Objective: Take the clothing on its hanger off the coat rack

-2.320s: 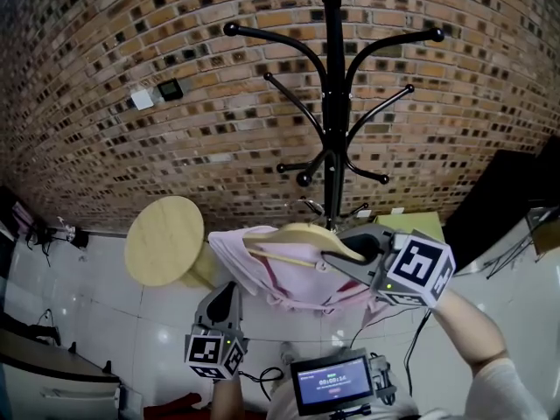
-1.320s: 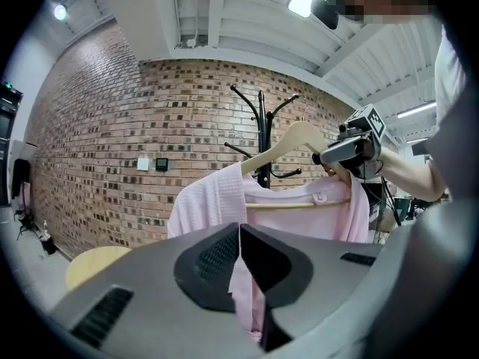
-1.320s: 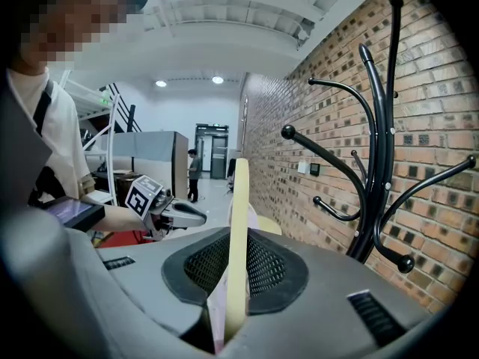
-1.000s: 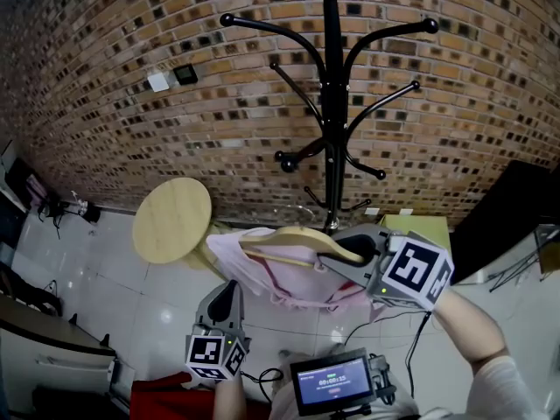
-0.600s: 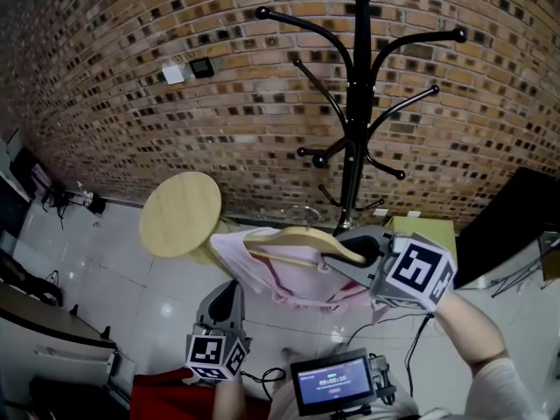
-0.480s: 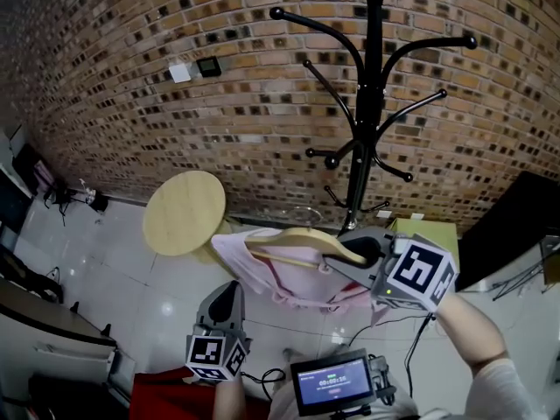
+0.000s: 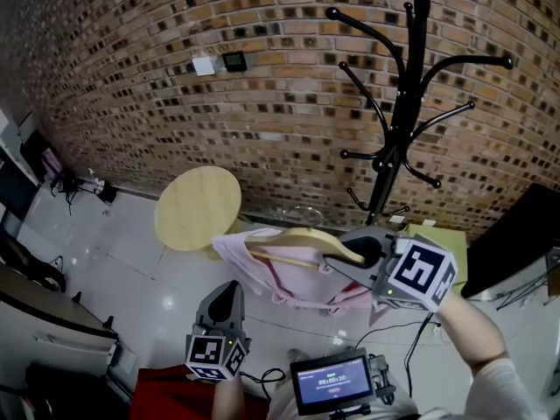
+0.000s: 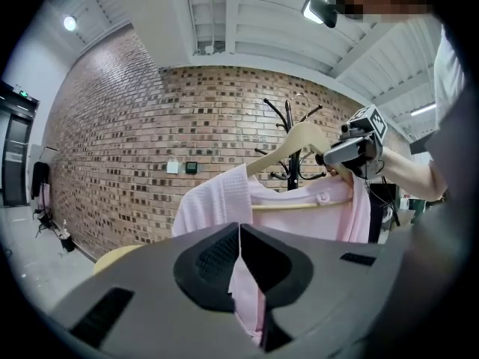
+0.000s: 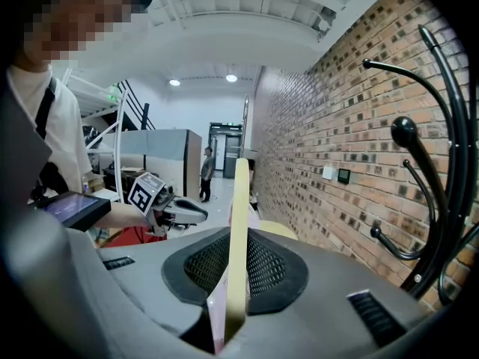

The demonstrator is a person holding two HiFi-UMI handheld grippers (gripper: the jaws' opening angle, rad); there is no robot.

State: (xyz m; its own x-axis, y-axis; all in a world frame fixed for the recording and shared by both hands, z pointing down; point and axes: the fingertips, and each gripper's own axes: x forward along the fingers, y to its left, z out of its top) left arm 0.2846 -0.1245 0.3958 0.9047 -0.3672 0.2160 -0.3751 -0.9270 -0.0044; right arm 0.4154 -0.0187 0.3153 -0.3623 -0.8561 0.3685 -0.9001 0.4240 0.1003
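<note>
A pink garment (image 7: 284, 280) hangs on a wooden hanger (image 7: 297, 239), off the black coat rack (image 7: 398, 147), which stands bare to the right against the brick wall. My right gripper (image 7: 350, 254) is shut on the hanger's right arm; the right gripper view shows the wood (image 9: 239, 215) clamped upright between the pads. My left gripper (image 7: 234, 289) sits low at the garment's left lower edge. In the left gripper view its jaws (image 8: 239, 238) are shut, with pink cloth (image 8: 251, 298) running down between them. The hanger's hook is hidden behind the right gripper.
A round wooden stool (image 7: 197, 208) stands on the white tile floor left of the garment. A green box (image 7: 442, 239) lies at the rack's foot, with a black panel (image 7: 516, 234) at the far right. A small screen (image 7: 332, 381) sits at my chest. A person stands far down the hall (image 9: 206, 172).
Both grippers and the garment have moved left, away from the coat rack, which has slid to the right in the head view. The grips look unchanged.
</note>
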